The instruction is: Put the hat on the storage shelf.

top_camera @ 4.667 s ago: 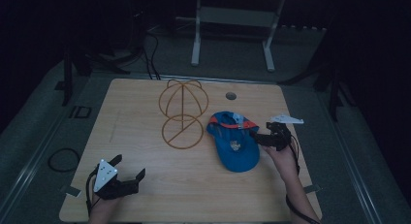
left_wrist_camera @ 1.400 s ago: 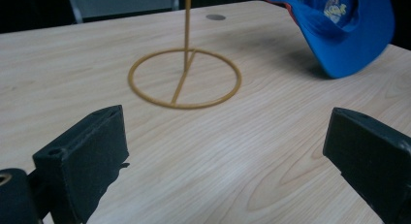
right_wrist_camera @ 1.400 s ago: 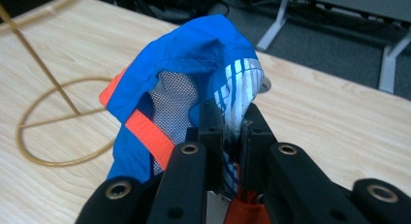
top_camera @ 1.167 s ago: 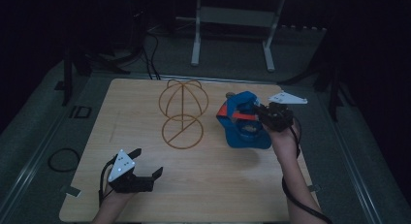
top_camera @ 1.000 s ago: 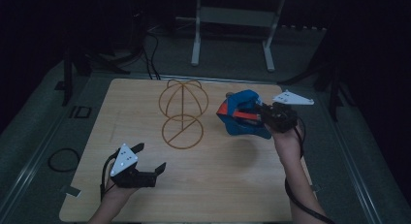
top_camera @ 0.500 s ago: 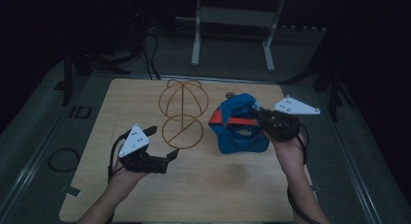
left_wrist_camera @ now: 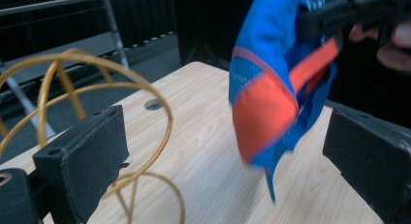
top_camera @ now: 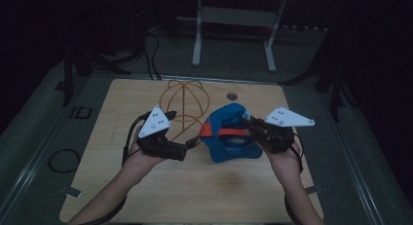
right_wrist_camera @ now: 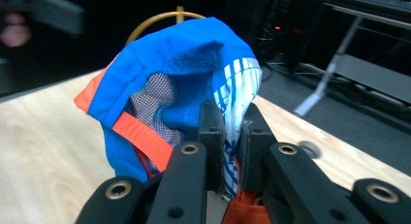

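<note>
Blue cap (top_camera: 229, 137) up off the table (top_camera: 224, 196), dangling in the air above the light wood, orange trim and strap showing, mesh lining visible inside in the right gripper view. Right gripper (top_camera: 251, 125) clamped tight on the cap's edge, jaws pinching the blue-and-white striped fabric (right_wrist_camera: 232, 132) between them. Cap hanging open-side toward the person, crown bulging up and away.

Left gripper (top_camera: 191, 144) coming in from the other side, jaws spread wide, nothing between the pads. In the left gripper view, cap (left_wrist_camera: 271, 93) hanging ahead, between the two black jaws but farther off, not touched. Orange panel facing that camera, blue peak drooping toward the tabletop.

Wire hat stand (top_camera: 184, 105) standing upright on the table just behind the left gripper, golden hoops crossing at the top, round base ring flat on the wood. Cap just beside the stand, to its right in the high view, not on it. Small round hole (top_camera: 232, 96) in the tabletop beyond the cap.
</note>
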